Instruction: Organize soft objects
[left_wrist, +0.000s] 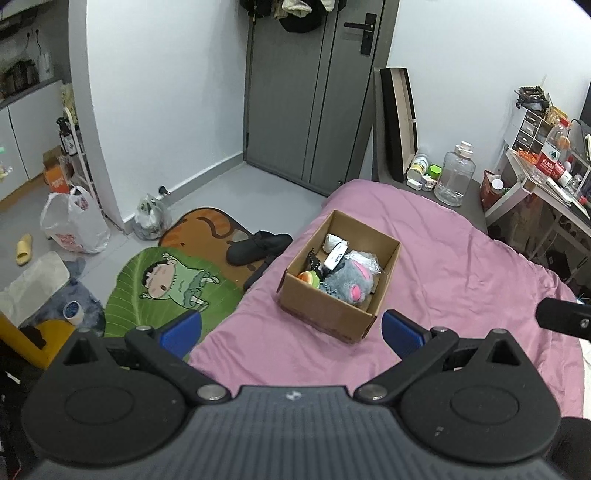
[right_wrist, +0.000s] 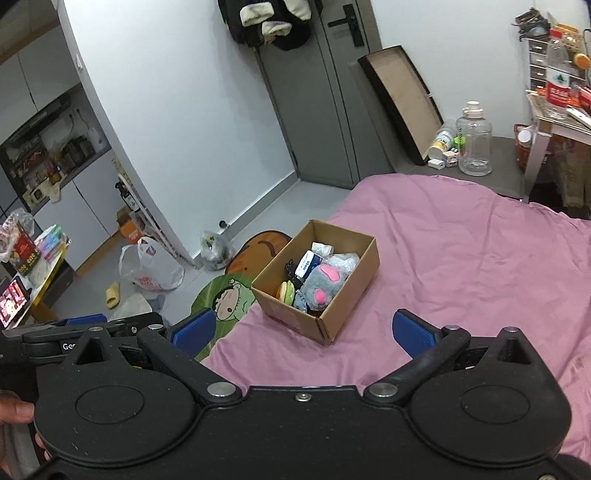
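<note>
Both claws, left (left_wrist: 291, 332) and right (right_wrist: 304, 328), hang wide open and empty above the bed (left_wrist: 461, 266). Near its left edge sits the box (left_wrist: 325, 314) with a grey plush (left_wrist: 347, 282): likely light, squashy; pinch its bulging middle.

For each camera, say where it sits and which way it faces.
Left wrist: on the left gripper above the near end of the bed, facing the box and door; the right gripper's tip shows at right.
Right wrist: on the right gripper, beside it, facing likewise; the left gripper and a hand show at left.
Shared: box, plush, bed, door.
</note>
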